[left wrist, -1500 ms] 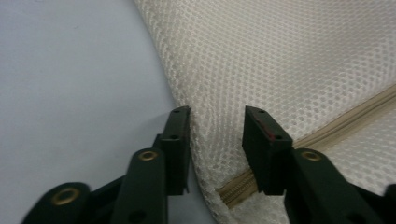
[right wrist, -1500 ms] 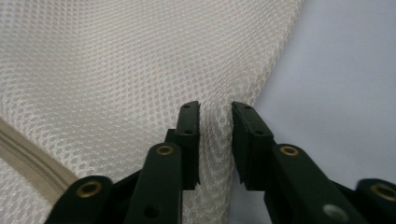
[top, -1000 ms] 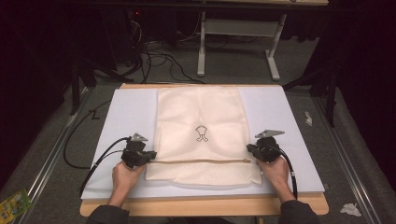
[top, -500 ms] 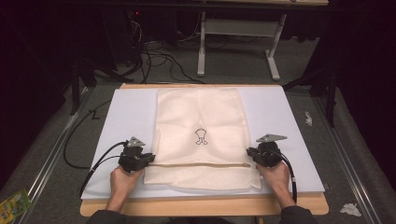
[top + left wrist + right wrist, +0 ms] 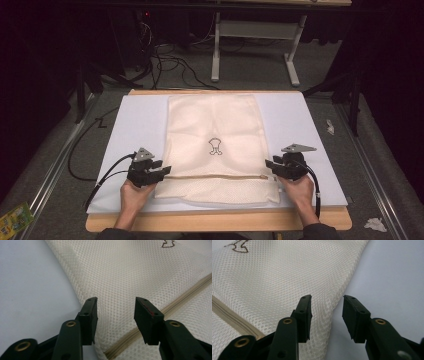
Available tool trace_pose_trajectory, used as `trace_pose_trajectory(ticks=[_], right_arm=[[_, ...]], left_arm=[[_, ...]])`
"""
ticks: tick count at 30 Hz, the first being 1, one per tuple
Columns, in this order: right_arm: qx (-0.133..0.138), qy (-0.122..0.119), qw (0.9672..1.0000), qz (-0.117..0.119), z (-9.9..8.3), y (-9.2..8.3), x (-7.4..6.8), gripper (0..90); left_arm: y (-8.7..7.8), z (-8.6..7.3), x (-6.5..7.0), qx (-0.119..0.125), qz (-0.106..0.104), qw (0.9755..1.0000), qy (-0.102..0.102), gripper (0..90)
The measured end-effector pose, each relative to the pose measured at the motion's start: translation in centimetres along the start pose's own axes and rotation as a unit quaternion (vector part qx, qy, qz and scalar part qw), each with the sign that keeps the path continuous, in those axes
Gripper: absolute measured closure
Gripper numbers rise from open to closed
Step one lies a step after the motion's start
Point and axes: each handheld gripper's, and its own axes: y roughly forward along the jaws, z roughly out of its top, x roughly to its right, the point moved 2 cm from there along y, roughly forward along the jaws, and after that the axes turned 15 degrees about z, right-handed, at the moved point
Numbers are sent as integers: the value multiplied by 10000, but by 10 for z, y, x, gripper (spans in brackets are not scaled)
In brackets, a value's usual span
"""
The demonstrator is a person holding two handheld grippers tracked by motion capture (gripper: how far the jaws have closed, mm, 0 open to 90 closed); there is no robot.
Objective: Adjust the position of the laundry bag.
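A cream mesh bag [image 5: 215,130] lies flat on the white board [image 5: 310,130], with a small brown logo [image 5: 215,146] at its middle and a tan zipper [image 5: 215,176] across its near end. My left gripper [image 5: 162,172] sits at the bag's left edge by the zipper. Its jaws have just been opening, and in the left gripper view they [image 5: 116,307] stand apart over the mesh edge without pressing on it. My right gripper [image 5: 270,165] is at the bag's right edge. Its jaws [image 5: 327,306] have also just been opening and straddle the edge, pads clear of it.
The board rests on a wooden table [image 5: 215,220]. Beyond the far edge are floor cables [image 5: 165,55] and a grey table frame [image 5: 290,55]. A white scrap [image 5: 330,126] lies right of the board, crumpled paper [image 5: 375,224] at near right, and a green packet [image 5: 15,217] at near left.
Both grippers were shut on the bag's side edges and have opened and let go. The bag's near end has settled flat on the board, with the zipper line showing straight.
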Motion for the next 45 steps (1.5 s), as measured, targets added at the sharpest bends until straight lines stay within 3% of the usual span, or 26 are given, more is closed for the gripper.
trace_pose_trajectory(ticks=[4,8,13,19,25,32,37,42,45], right_arm=[[44,135,9999,33,-2,-4,1,554],[65,307,9994,124,-5,-7,0,541],[-18,404,9991,161,-8,-9,-2,536],[-110,574,9981,187,-11,-9,-4,524],[-255,699,9972,108,-13,-7,-5,512],[-511,647,9966,-77,-11,2,-9,494],[-656,502,9963,-219,-9,7,-13,486],[-970,226,9940,-461,-5,13,-21,484],[-1041,219,9932,-482,-3,15,-24,484]], left_arm=[[-1,1,5,64,0,10000,16,472],[0,4,14,170,-153,9997,-35,461],[3,4,24,126,-202,9997,87,447],[8,4,31,93,-156,9996,217,430],[14,1,32,10,51,9994,354,423],[20,-2,34,-61,217,9986,487,411],[22,-3,35,-96,216,9984,505,405],[23,-3,35,-136,202,9982,544,402],[24,-4,35,-126,203,9982,553,400]])
